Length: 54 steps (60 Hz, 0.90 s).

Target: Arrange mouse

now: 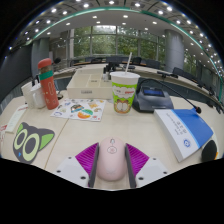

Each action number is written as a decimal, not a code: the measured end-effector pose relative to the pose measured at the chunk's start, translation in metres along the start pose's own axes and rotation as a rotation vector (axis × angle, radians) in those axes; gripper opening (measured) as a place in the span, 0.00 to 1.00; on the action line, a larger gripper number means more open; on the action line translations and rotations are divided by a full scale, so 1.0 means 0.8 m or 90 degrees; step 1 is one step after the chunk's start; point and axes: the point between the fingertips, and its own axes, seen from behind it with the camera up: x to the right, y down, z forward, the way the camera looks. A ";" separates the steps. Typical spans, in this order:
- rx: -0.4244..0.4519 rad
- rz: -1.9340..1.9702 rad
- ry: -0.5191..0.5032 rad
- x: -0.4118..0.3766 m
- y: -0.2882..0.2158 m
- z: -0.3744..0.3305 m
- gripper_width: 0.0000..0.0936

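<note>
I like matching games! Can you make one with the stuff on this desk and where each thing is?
Things:
1. mouse
2. paper cup
3. red bottle
4. blue booklet

Places:
A. ahead, on the right side
B. between the gripper fingers
C. far left, near the desk's back
D. straight ahead, mid-desk

Pairs: 1-B, 2-D, 3-C, 4-A

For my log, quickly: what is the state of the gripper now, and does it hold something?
Gripper: fingers closed on the pink mouse, both pads against its sides, mouse on the table.
</note>
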 end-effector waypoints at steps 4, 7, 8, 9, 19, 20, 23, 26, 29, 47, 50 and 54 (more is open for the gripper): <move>0.001 0.000 0.002 0.000 -0.001 0.000 0.46; 0.001 -0.004 0.004 0.001 -0.001 0.000 0.43; 0.001 -0.007 0.005 0.001 -0.001 0.000 0.42; 0.001 -0.010 0.007 0.002 -0.001 0.000 0.40; -0.002 -0.004 0.024 0.000 -0.007 -0.008 0.36; -0.001 -0.001 0.026 0.000 -0.009 -0.011 0.36; 0.011 0.002 0.038 0.001 -0.024 -0.023 0.36; 0.030 0.013 0.042 -0.003 -0.047 -0.040 0.36; 0.051 0.026 0.040 -0.015 -0.072 -0.063 0.36; 0.152 0.060 0.004 -0.200 -0.191 -0.172 0.36; 0.150 0.057 -0.009 -0.246 -0.188 -0.167 0.36; 0.130 0.048 -0.026 -0.304 -0.165 -0.147 0.36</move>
